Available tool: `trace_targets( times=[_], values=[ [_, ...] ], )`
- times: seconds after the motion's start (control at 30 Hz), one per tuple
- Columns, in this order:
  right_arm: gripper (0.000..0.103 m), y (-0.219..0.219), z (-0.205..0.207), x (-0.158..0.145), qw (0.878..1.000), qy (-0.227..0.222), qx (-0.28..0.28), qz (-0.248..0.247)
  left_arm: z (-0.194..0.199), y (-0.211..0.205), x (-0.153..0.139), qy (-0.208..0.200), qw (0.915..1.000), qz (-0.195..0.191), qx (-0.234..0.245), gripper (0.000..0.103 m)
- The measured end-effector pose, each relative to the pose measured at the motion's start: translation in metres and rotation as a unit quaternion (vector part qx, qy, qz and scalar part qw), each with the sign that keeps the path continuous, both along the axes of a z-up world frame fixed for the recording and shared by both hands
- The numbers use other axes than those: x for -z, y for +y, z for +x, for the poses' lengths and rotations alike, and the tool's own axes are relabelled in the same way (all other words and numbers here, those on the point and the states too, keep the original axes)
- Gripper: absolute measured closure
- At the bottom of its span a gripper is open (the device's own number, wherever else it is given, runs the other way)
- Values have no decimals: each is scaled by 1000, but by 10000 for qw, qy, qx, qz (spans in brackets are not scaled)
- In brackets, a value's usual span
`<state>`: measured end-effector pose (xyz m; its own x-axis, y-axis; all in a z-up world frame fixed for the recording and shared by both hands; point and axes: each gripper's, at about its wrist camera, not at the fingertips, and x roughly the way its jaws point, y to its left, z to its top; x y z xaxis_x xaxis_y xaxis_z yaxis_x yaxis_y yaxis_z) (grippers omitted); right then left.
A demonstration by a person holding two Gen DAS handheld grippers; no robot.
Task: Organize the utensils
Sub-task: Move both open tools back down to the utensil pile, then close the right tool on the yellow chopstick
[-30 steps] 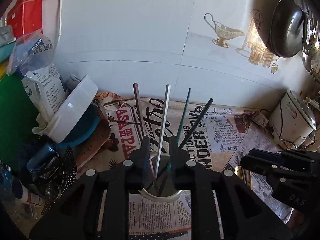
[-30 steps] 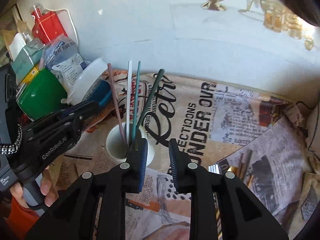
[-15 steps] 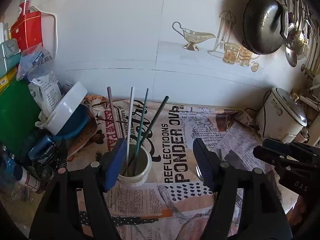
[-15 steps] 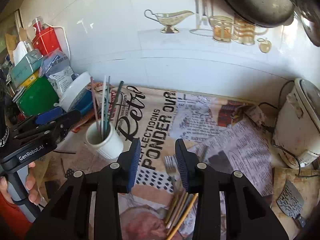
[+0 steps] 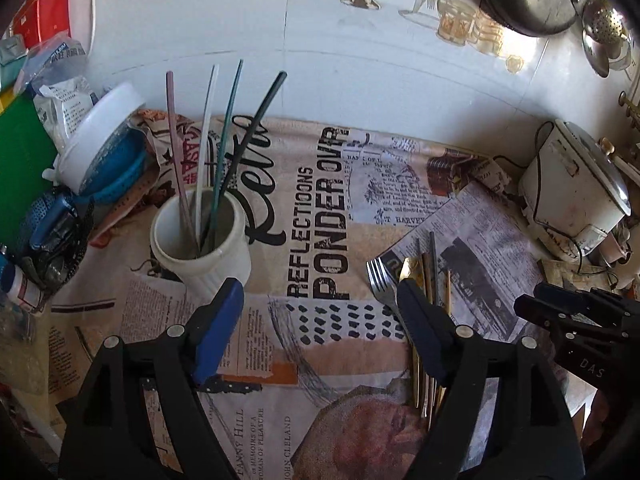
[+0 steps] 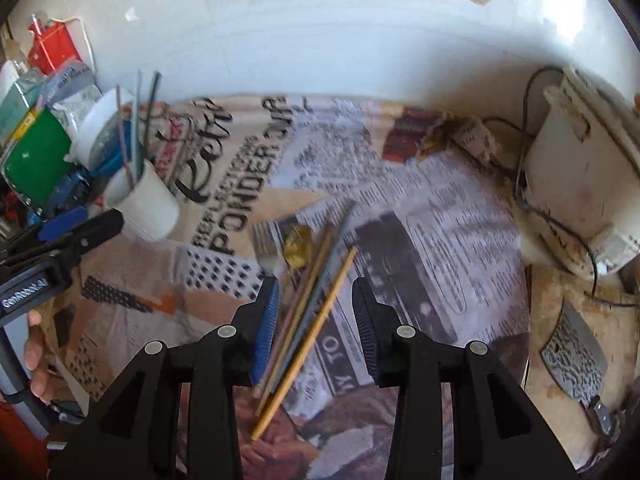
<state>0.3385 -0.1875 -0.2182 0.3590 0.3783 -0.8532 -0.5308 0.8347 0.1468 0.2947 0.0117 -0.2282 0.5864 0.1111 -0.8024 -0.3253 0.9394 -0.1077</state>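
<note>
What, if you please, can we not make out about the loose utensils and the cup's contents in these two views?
- Silver metal fork: handle hidden behind the left tool in the left wrist view.
- Loose thin chopsticks: motion-blurred in the right wrist view, exact count unclear.
- White ceramic cup: its wall hides the sticks' lower ends.

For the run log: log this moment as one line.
left claw open | right claw open over chopsticks | cup holds four

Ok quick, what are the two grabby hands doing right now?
Left gripper: open, holding nothing.
Right gripper: open, empty, over the loose chopsticks.

Spread tongs (image 6: 316, 304) over loose chopsticks (image 6: 308, 312)
</note>
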Motion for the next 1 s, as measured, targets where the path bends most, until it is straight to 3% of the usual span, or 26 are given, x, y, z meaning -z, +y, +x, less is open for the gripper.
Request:
trace_targets(
  times=[0.27, 0.47, 0.6, 0.67, 0.73, 0.83, 1.0],
  values=[
    [68, -6, 8, 63, 9962, 831, -6, -260, -2, -13, 50, 536, 9983, -165, -148, 25],
    [69, 8, 1, 89, 9934, 1054, -238, -396, -6, -23, 81, 935, 9952, -234, -185, 25],
    [68, 13, -4, 98, 9924, 1097, -376, -424, -7, -28, 91, 1062, 9940, -214, -126, 25],
    [69, 15, -8, 99, 9938, 910, -401, -507, -6, -31, 94, 1103, 9937, -184, -74, 25],
    [73, 17, -12, 99, 9942, 753, -456, -619, -3, -35, 95, 1113, 9937, -136, -33, 25],
    [88, 16, -17, 99, 9936, 464, -544, -869, 2, -40, 95, 1084, 9940, -109, 39, 25],
    [94, -3, -5, 98, 9941, 540, -488, -803, 13, -50, 94, 1046, 9942, -128, 196, 25]
  ],
)
